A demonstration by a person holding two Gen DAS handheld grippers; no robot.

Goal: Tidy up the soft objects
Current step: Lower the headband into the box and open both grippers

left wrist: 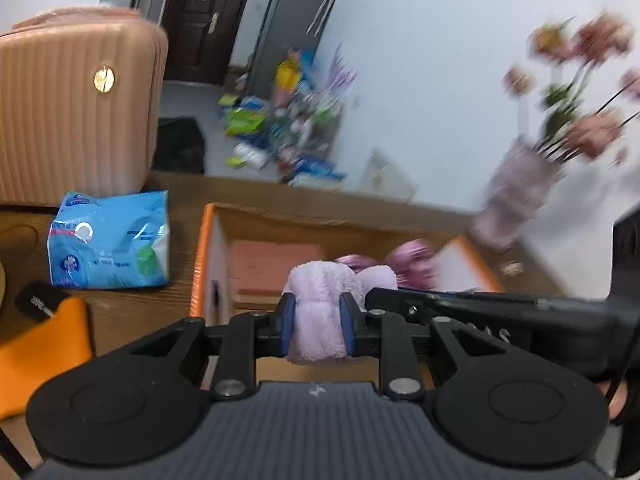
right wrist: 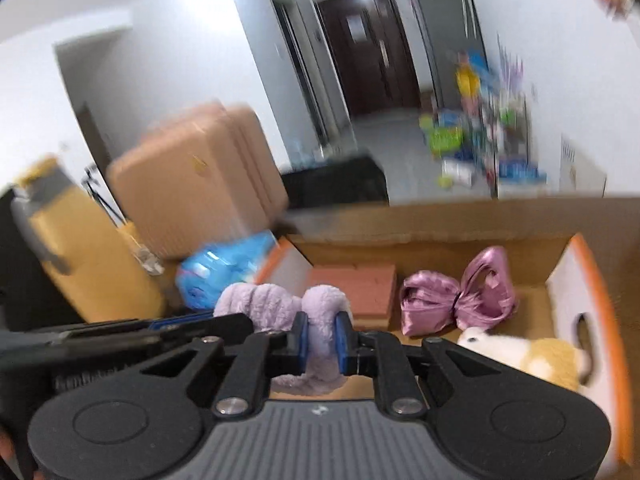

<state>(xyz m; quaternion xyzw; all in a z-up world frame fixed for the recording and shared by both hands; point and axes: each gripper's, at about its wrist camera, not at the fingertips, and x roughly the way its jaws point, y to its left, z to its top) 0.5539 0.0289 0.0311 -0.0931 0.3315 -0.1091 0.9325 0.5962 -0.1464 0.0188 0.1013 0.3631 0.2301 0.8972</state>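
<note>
Both grippers pointed forward and a bit down, side by side over an open cardboard box (left wrist: 256, 216). The left gripper (left wrist: 318, 322) had its blue pads (left wrist: 289, 322) squeezed shut on a soft purple fluffy thing (left wrist: 320, 300). The right gripper (right wrist: 321, 340) pinched another part of the same fluffy thing (right wrist: 272, 304). The fluffy thing hung between the two grippers, just above the near side of the box.

The left view showed a blue pack of tissues (left wrist: 110, 240) on the wooden table (left wrist: 132, 308), a pink suitcase (left wrist: 76, 108) behind it, and a blurry vase of pink flowers (left wrist: 516, 192) on the right.

The right view looked deeper into the box (right wrist: 592, 288). It showed a shiny pink bow (right wrist: 460, 296) lying whole, a reddish block (right wrist: 356, 288) beside it, and a white and yellow plush toy (right wrist: 528, 354) near the box's right wall. A big yellow bag (right wrist: 80, 248) sat far left.
</note>
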